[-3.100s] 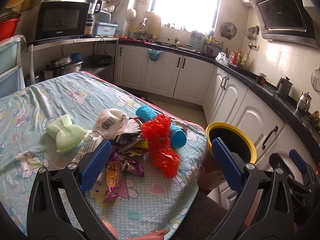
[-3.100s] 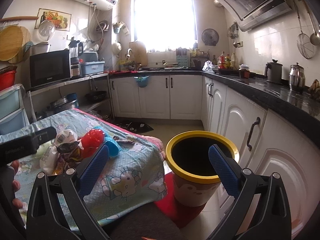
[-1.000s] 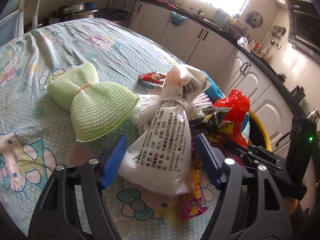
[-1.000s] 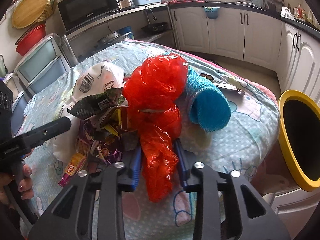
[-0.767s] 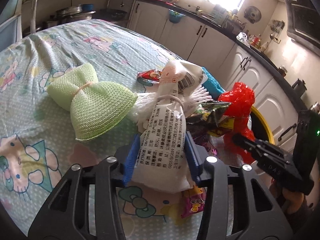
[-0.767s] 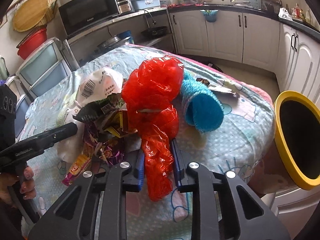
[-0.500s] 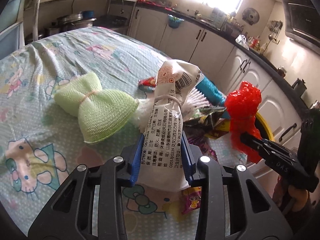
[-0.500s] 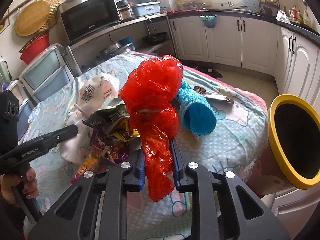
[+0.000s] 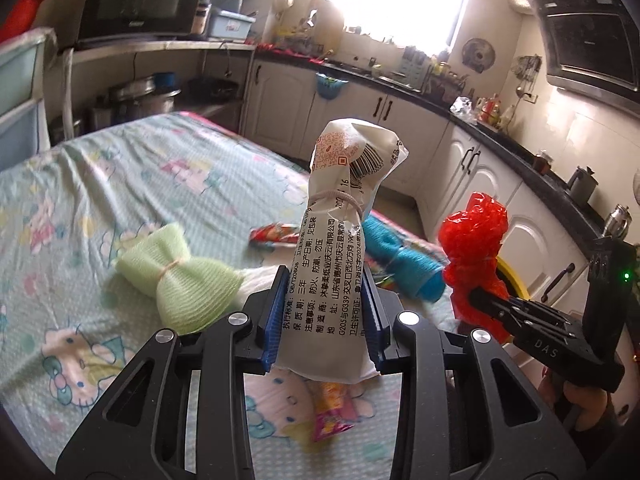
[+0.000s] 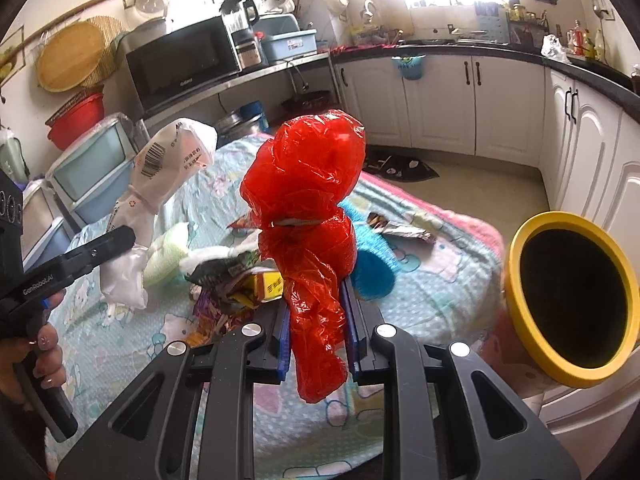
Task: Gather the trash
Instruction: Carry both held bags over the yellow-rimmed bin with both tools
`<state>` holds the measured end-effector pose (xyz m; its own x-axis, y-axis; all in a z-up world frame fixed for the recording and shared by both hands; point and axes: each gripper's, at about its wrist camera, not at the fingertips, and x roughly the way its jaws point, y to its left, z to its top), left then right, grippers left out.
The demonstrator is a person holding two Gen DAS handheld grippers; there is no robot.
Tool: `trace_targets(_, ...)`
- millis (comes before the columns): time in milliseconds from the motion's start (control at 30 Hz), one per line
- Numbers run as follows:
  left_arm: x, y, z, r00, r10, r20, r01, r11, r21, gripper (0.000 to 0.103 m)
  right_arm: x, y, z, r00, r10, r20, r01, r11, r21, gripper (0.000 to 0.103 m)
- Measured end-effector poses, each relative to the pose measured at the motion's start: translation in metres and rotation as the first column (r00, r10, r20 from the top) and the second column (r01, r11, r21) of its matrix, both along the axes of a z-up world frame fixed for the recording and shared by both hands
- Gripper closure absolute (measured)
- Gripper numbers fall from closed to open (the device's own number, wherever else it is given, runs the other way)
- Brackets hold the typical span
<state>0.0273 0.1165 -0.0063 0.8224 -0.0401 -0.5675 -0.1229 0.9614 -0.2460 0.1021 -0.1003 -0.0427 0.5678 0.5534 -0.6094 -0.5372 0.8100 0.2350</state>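
While both bundles hang clear of the table, the yellow-rimmed bin (image 10: 572,300) lies at about three o'clock of the right gripper (image 10: 316,332), just beside it past the table edge; from the left gripper (image 9: 322,320) only a sliver of rim shows at three o'clock, behind the other tool. The right hand is judged the nearer.

- Red plastic bag (image 10: 308,208): crinkled, glossy film, knotted into a bulb over a twisted tail; long axis upright, tail pinched between the right gripper's blue pads.
- White printed wrapper (image 9: 340,240): smooth, slightly crumpled film, tied at the neck with a band, barcode at top; long axis upright, lower half pinched by the left gripper, whose jaws have just been closing on it.
- Remaining on the cartoon-print tablecloth (image 9: 132,184): green mesh bundle (image 9: 180,284), bow-shaped; blue fuzzy roll (image 9: 404,260), cylindrical; loose foil snack wrappers (image 10: 240,276), near six o'clock of the red bag.
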Motion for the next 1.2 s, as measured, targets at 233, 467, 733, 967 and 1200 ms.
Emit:
trace_targets(233, 0.019, -0.027, 0.011, 0.998, -0.055, 0.016, 0.055, 0.998, 0.022, 0.076, 0.007, -0.030, 0.020, 0.997, -0.066, 0.033, 0.066, 0.998, 0.019, 0.082)
trace_targets(467, 0.039, -0.054, 0.017, 0.993, -0.112, 0.030, 0.111, 0.993, 0.038, 0.076, 0.021, -0.065, 0.031, 0.985, -0.167, 0.041, 0.166, 0.986, 0.031, 0.082)
trace_targets(733, 0.063, -0.087, 0.019, 0.984, -0.177, 0.037, 0.176, 0.984, 0.031, 0.076, 0.034, -0.108, 0.038, 0.959, -0.278, 0.058, 0.275, 0.960, 0.059, 0.082)
trace_targets(967, 0.086, -0.121, 0.021, 0.971, -0.238, 0.038, 0.237, 0.971, 0.031, 0.076, 0.041, -0.150, 0.038, 0.929, -0.366, 0.063, 0.361, 0.929, 0.081, 0.082)
trace_targets(1200, 0.110, -0.156, 0.020, 0.954, -0.300, 0.032, 0.299, 0.954, 0.029, 0.076, 0.048, -0.182, 0.031, 0.901, -0.431, 0.048, 0.425, 0.900, 0.097, 0.082)
